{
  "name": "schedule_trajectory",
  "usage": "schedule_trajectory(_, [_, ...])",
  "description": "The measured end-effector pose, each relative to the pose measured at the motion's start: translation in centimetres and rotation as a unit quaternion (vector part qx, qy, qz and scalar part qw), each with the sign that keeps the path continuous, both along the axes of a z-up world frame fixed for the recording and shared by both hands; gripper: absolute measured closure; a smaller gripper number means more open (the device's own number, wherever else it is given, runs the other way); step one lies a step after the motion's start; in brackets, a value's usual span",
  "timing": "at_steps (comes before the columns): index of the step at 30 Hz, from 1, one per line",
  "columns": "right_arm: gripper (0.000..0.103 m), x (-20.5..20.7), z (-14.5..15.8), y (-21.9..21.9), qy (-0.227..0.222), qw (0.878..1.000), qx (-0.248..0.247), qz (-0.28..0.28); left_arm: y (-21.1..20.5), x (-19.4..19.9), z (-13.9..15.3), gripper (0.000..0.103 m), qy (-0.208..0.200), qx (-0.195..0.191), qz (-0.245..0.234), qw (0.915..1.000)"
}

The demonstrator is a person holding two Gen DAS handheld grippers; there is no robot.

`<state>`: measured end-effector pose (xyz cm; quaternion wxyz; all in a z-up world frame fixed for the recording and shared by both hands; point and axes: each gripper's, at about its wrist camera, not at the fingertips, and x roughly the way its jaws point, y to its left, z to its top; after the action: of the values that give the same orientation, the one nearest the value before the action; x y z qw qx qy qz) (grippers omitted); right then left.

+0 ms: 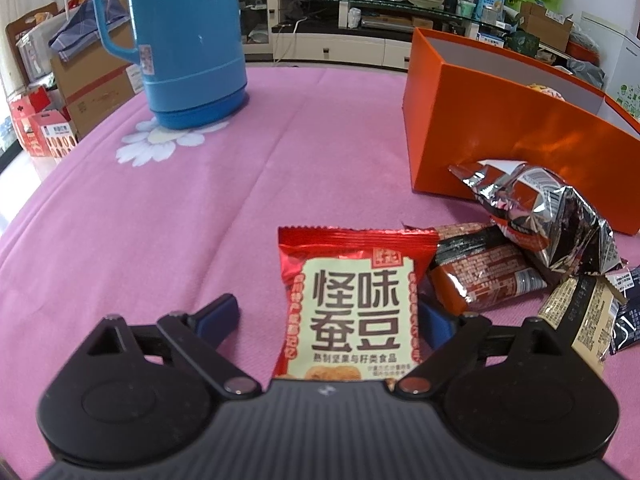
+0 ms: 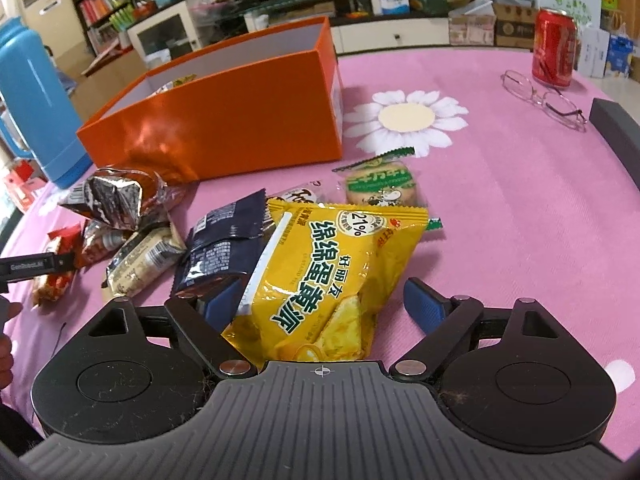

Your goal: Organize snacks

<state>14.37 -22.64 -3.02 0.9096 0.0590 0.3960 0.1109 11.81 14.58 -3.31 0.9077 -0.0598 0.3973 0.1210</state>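
Two grippers: both with jaws spread wide.
Left gripper (image 1: 326,316): straddles the red bean packet (image 1: 350,304) — no squeeze visible.
Right gripper (image 2: 324,300): around the yellow cake packet (image 2: 320,276), right pad apart from it.
Orange box (image 2: 224,120): just behind the snack pile — on the pink tablecloth (image 2: 520,220).

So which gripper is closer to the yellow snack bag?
Right. The right gripper has the yellow snack bag between its open fingers. The left gripper is off at the left end of the pile, around a red packet.
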Motion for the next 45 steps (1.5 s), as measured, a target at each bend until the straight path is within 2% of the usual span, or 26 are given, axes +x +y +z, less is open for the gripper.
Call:
schedule_trajectory(13, [0.027, 0.2, -0.3, 0.1, 0.001, 1.0, 0.002, 0.01, 0.1, 0.2, 0.0, 0.012, -0.001, 0.001, 0.0, 1.0])
schedule_trajectory(15, [0.028, 0.1, -0.4, 0.2, 0.001, 1.0, -0.005, 0.014, 0.1, 0.0, 0.1, 0.02, -0.002, -0.001, -0.006, 1.0])
schedule_trajectory(16, [0.032, 0.1, -0.5, 0.4, -0.001, 1.0, -0.011, 0.017, 0.0, -0.1, 0.3, 0.036, -0.005, -0.002, -0.016, 0.9999])
schedule_trajectory(17, [0.048, -0.1, -0.4, 0.6, -0.003, 1.0, -0.02, 0.022, -0.2, -0.3, 0.7, 0.049, -0.006, -0.003, -0.03, 0.9995])
schedule_trajectory(18, [0.064, -0.3, -0.3, 0.7, -0.006, 0.999, -0.028, 0.029, -0.3, -0.5, 0.9, 0.049, -0.001, -0.003, -0.035, 0.9994])
schedule_trajectory(20, [0.068, -1.0, 0.2, 0.8, -0.012, 0.998, -0.036, 0.041, -0.1, -1.1, 1.0, 0.049, 0.004, -0.017, -0.037, 0.9992])
schedule_trajectory(25, [0.068, -2.7, 1.7, -0.1, -0.037, 0.998, -0.041, 0.04, 0.7, -3.3, 2.2, 0.049, 0.004, -0.047, -0.03, 0.9984])
schedule_trajectory(27, [0.068, -3.2, 2.0, -0.3, -0.038, 0.998, -0.038, 0.041, 0.5, -4.1, 2.6, 0.049, 0.006, -0.048, -0.031, 0.9984])
schedule_trajectory(30, [0.067, -3.4, 1.7, 0.0, -0.025, 0.998, -0.043, 0.048, -0.6, -4.3, 1.8, 0.047, 0.028, -0.028, -0.037, 0.9985])
schedule_trajectory(32, [0.065, -3.2, 1.0, 0.2, -0.007, 0.998, -0.047, 0.051, -1.1, -4.3, 1.3, 0.042, 0.041, -0.012, -0.041, 0.9982])
schedule_trajectory(33, [0.063, -3.1, 0.7, 0.2, 0.0, 0.997, -0.05, 0.051, -1.3, -4.6, 1.4, 0.04, 0.039, 0.0, -0.042, 0.9984])
schedule_trajectory(34, [0.063, -3.1, 0.4, 0.2, 0.006, 0.997, -0.052, 0.049, -1.5, -4.7, 1.7, 0.033, 0.034, 0.012, -0.044, 0.9984])
schedule_trajectory(36, [0.06, -3.2, 0.4, -0.1, 0.004, 0.998, -0.046, 0.048, -1.7, -5.2, 2.4, 0.031, 0.016, 0.029, -0.044, 0.9985])
schedule_trajectory(37, [0.058, -3.3, 0.6, -0.4, 0.0, 0.998, -0.043, 0.043, -1.7, -5.2, 2.6, 0.03, 0.013, 0.035, -0.043, 0.9984])
schedule_trajectory(38, [0.048, -3.4, 0.7, -0.7, -0.003, 0.998, -0.039, 0.039, -1.7, -5.2, 2.7, 0.03, 0.012, 0.04, -0.041, 0.9983])
schedule_trajectory(39, [0.041, -3.4, 0.8, -0.9, -0.004, 0.999, -0.036, 0.035, -1.6, -5.1, 2.6, 0.029, 0.013, 0.04, -0.04, 0.9983])
schedule_trajectory(40, [0.039, -3.4, 0.7, -1.1, -0.001, 0.999, -0.033, 0.029, -1.6, -5.0, 2.4, 0.029, 0.016, 0.038, -0.04, 0.9983])
schedule_trajectory(43, [0.04, -3.1, 0.3, -0.9, 0.01, 0.999, -0.028, 0.031, -1.6, -4.5, 1.3, 0.028, 0.04, 0.038, -0.037, 0.9978])
schedule_trajectory(45, [0.04, -2.9, -0.2, -0.4, 0.013, 0.998, -0.037, 0.038, -1.4, -4.5, 1.0, 0.027, 0.037, 0.031, -0.031, 0.9984])
